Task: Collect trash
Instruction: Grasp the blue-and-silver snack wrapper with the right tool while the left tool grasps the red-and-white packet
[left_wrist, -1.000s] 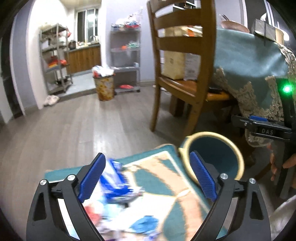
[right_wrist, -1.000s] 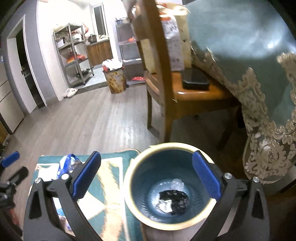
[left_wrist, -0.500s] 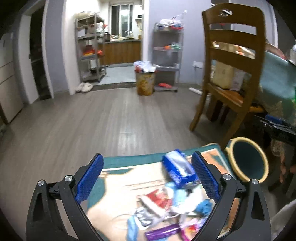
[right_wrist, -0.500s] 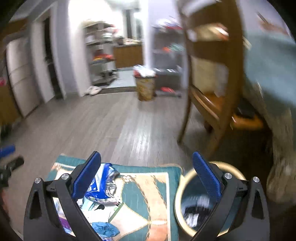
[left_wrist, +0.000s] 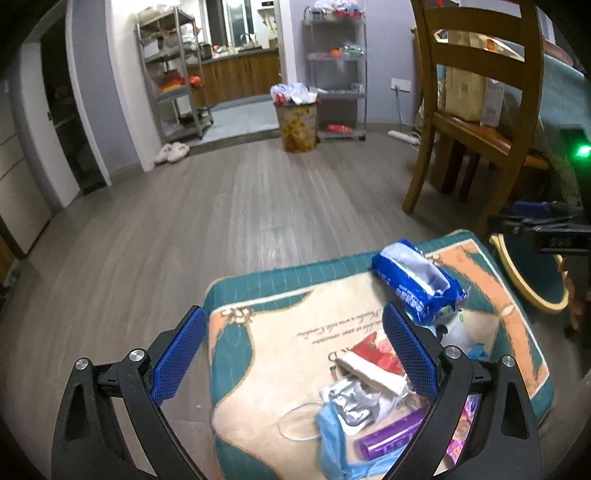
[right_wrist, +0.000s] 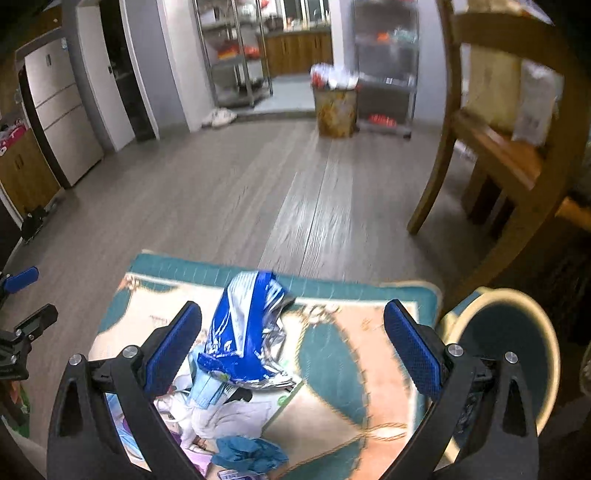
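A pile of trash lies on a teal and cream floor mat (left_wrist: 266, 317). It holds a blue foil wrapper (left_wrist: 417, 280) (right_wrist: 247, 328), a red and white packet (left_wrist: 369, 362), a silver wrapper (left_wrist: 351, 402), a blue face mask (left_wrist: 332, 439) and a purple wrapper (left_wrist: 391, 435). A teal bin with a yellow rim (left_wrist: 532, 273) (right_wrist: 509, 332) stands right of the mat. My left gripper (left_wrist: 295, 354) hovers open above the mat's left half. My right gripper (right_wrist: 291, 350) is open over the blue wrapper, touching nothing.
A wooden chair (left_wrist: 476, 110) and a table with a teal cloth (left_wrist: 565, 96) stand close on the right. A full waste basket (left_wrist: 295, 122) and metal shelves (left_wrist: 173, 74) are at the far wall. Grey plank floor (left_wrist: 221, 206) stretches ahead.
Both grippers have swung left from the bin to over the mat and the trash pile. The bin now sits at the right edge of both views. Both stay open.
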